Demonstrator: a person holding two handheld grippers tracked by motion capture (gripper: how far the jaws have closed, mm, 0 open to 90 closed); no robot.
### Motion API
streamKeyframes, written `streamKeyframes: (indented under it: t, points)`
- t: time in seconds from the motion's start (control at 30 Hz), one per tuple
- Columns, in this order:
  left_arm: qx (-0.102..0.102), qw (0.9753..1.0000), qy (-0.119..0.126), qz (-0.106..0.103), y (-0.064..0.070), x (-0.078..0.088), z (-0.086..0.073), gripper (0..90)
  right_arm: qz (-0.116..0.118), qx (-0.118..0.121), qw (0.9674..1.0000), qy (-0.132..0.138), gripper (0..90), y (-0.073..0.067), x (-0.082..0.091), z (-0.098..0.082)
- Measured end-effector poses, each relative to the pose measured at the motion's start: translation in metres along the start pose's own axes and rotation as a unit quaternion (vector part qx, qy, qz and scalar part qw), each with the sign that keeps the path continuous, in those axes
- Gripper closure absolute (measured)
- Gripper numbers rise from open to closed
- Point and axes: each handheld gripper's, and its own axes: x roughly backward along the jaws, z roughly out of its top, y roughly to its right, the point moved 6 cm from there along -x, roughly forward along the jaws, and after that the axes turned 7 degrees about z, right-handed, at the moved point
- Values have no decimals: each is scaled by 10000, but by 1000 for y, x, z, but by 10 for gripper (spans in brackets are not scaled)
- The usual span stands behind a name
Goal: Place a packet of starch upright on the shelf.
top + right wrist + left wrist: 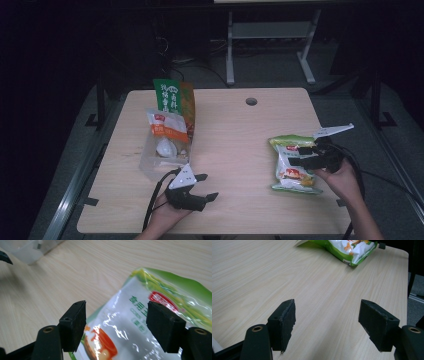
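**Right Gripper Over Green Snack Bag: Handling Notes**

The wooden table (235, 150) carries all items. At its left side stands a clear plastic bin (150, 162) holding an orange-and-white snack packet (167, 125) and a tall green-and-orange pouch (172, 97), both leaning upright. At the right side, well apart from the bin, the green snack bag (292, 165) lies flat on the table, printed face up.

The right gripper (306, 156) is positioned directly above the green snack bag. In the right gripper view its jaws stand wide apart, with the printed film visible between and below them. The pads do not press on the film, so nothing is held.

The left gripper (205, 187) rests near the front edge of the table, just beside the bin. Its jaws are also spread wide, with bare tabletop between them and nothing gripped.

Handling assessment for the green snack bag:

- Weight: likely light, with air-cushioned contents.
- Body: soft and compliant; the film will crumple under pressure.
- Surface: glossy, therefore probably slippery against the pads.
- Contents: probably brittle; a hard squeeze across the middle risks crushing them.

Recommended hold: close on a sealed edge or a pinched fold of film near the bag's end, where the material is flat and doubled. Apply moderate closing force only.
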Motion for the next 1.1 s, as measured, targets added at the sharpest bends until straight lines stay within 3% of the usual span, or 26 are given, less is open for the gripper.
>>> streamKeyframes:
  t: [0.17,0.37,0.57,0.67,0.77,0.87,0.93,1.1]
  points:
    - [32,10000,-8,43,0,1,-1,294,-127,-124,9998,-27,313,10,6,-8]
    - [60,10000,-19,47,1,-1,2,294,-385,-426,9982,-163,310,35,11,-30]
    - [34,9999,-87,-89,9,-10,9,294,-488,-686,9963,-157,310,50,12,-50]
    - [-51,9998,-128,-173,15,-16,15,294,-299,-935,9952,7,339,54,12,-56]
    - [-66,9995,-95,-291,21,-26,25,293,174,-1161,9930,96,448,54,8,-60]
    - [-53,9993,-94,-367,26,-35,32,289,373,-1330,9903,172,564,53,8,-62]
    - [-76,9989,-111,-438,31,-45,39,287,382,-1244,9913,199,680,50,9,-62]
    - [-133,9985,-123,-515,39,-62,51,287,410,-1084,9932,59,739,37,5,-63]
